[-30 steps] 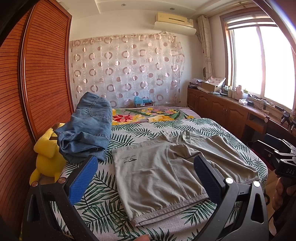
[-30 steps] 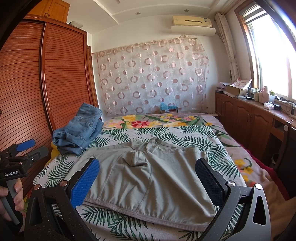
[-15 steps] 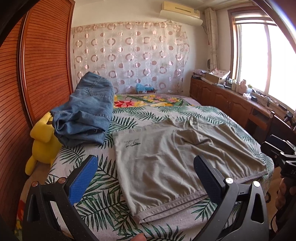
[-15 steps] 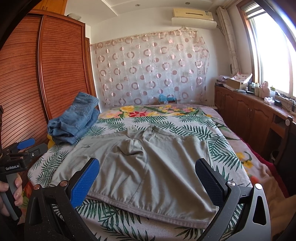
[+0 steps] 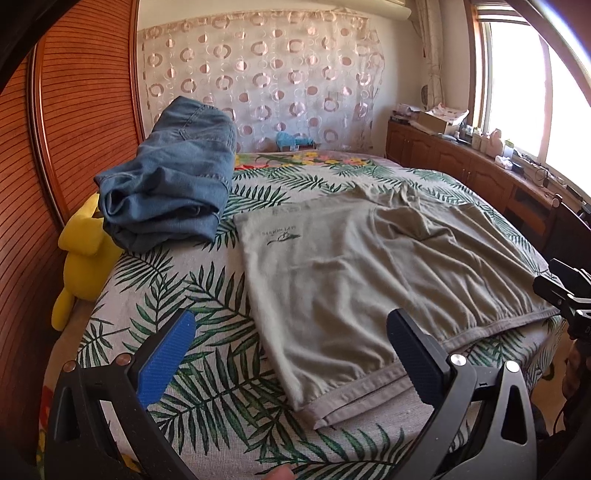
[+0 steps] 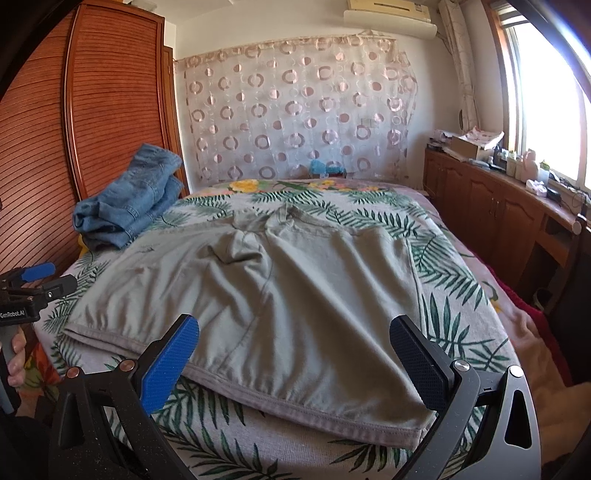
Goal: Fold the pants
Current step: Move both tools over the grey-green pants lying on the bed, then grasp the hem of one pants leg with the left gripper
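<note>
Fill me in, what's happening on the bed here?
A person holds a gripper in each hand over grey-green pants spread flat on the leaf-print bed. The left gripper and right gripper are both open and hold nothing, hovering near the pants' near hem. No fold has been made yet. A pile of blue jeans sits by the wardrobe side, with a yellow plush toy beside the bed.

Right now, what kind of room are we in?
A home bedroom, most likely: grey pants lie spread on a bed with a leaf-print cover, a louvred wooden wardrobe stands alongside, and an air conditioner is mounted above a curtained wall.
</note>
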Motion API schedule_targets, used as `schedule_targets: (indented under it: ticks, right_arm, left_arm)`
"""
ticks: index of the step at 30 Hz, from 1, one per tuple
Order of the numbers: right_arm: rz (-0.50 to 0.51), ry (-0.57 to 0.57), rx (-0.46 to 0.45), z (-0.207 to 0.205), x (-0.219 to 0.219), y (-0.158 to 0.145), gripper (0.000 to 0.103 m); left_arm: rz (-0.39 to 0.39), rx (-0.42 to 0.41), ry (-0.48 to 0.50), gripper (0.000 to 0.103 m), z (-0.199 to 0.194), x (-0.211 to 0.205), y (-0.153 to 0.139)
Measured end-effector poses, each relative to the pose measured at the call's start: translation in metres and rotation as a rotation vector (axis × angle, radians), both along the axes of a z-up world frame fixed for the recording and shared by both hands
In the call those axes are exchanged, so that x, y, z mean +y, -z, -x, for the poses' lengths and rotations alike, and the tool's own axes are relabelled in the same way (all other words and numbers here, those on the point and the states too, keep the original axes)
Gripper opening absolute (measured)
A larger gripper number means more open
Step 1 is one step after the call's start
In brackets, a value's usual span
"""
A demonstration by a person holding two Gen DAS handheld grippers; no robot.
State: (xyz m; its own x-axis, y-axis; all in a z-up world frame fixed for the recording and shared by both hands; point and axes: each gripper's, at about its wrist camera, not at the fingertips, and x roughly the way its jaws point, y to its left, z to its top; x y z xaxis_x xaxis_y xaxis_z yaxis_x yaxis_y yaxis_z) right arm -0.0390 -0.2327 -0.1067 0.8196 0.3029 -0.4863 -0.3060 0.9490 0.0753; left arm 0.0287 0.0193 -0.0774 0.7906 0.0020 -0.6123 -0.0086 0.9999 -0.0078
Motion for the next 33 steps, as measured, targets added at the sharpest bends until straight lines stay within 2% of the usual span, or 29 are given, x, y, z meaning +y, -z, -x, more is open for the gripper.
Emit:
schedule_targets:
  ticks: [8, 17, 21, 23, 33]
  right_arm:
    - [0.023, 0.006, 0.043, 0.0, -0.001, 0.001, 0.103]
    - [0.052, 0.002, 0.088, 0.001, 0.005, 0.002, 0.103]
    - [0.073, 0.004, 0.099, 0.002, 0.005, 0.002, 0.103]
    - [0.087, 0.004, 0.093, 0.005, 0.005, 0.0, 0.103]
    - [0.096, -0.017, 0.096, 0.011, 0.001, -0.006, 0.103]
  left_arm:
    - [0.006, 0.037, 0.006, 0.103, 0.007, 0.015, 0.013]
    - [0.056, 0.074, 0.034, 0.102, 0.017, 0.031, 0.022]
    - [0.08, 0.101, 0.054, 0.089, 0.018, 0.032, 0.028]
    - [0.101, 0.112, 0.075, 0.079, 0.02, 0.033, 0.029]
    - [0.148, 0.127, 0.138, 0.048, 0.023, 0.026, 0.029]
